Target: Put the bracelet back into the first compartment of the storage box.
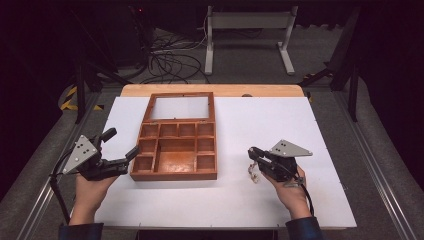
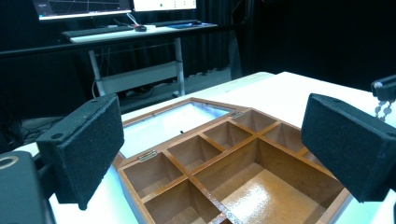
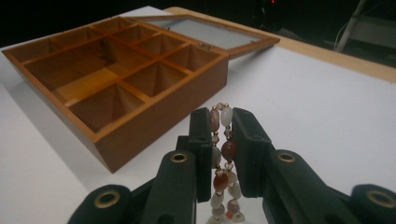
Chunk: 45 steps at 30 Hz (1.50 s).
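Box (image 1: 175, 145) open, all compartments empty. Right gripper (image 3: 219, 154) pinching bracelet (image 3: 222, 154), not in yet. Left gripper (image 1: 122, 150) spread wide by box.

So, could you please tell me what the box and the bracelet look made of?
Box: wood by its brown grain, the floor glossy as if varnished; the lid pane looks like glass. Bracelet: glossy beads, white to reddish brown, perhaps stone or glass, with small gold-coloured spacers.

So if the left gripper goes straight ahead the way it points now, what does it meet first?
Probably the wooden box: the open left gripper points at its near side, and its own view looks into the compartments. Depth is unclear.
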Each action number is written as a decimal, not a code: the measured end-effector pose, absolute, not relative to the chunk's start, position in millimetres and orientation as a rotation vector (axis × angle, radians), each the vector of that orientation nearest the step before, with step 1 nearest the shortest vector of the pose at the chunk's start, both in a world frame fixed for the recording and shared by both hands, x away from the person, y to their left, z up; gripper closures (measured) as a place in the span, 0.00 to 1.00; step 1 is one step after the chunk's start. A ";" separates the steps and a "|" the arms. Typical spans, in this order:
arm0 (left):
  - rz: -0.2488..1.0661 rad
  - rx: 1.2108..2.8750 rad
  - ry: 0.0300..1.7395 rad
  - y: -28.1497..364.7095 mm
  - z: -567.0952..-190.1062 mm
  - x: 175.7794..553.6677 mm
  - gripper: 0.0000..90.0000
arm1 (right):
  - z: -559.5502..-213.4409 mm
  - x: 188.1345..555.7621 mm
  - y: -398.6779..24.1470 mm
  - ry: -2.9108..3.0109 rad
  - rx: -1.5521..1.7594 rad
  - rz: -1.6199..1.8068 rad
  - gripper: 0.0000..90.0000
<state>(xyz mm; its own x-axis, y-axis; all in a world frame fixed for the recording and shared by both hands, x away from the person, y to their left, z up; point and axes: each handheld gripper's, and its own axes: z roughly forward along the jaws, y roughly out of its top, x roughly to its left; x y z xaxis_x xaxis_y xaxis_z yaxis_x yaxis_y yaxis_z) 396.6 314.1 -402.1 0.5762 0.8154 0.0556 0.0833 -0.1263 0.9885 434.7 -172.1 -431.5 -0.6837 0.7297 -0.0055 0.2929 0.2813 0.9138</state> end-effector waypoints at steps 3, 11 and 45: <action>0.747 1.594 0.775 313.5 -402.3 396.8 0.08 | -425.8 433.7 -168.7 2.117 0.898 1.396 0.88; 0.737 1.604 0.765 310.9 -402.9 397.6 0.08 | -410.8 432.3 -161.4 2.079 0.852 1.427 0.88; 0.502 1.724 0.526 173.4 -410.4 411.0 0.11 | -361.4 429.0 -137.1 2.002 0.672 1.619 0.88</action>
<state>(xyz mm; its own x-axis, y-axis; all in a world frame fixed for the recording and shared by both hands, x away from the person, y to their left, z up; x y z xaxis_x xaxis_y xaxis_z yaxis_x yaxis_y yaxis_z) 411.0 173.4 -410.4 0.8045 0.5917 0.0514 0.0796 -0.1932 0.9779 429.0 -137.1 -361.4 -0.7663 0.6399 -0.0582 0.0769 0.1813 0.9804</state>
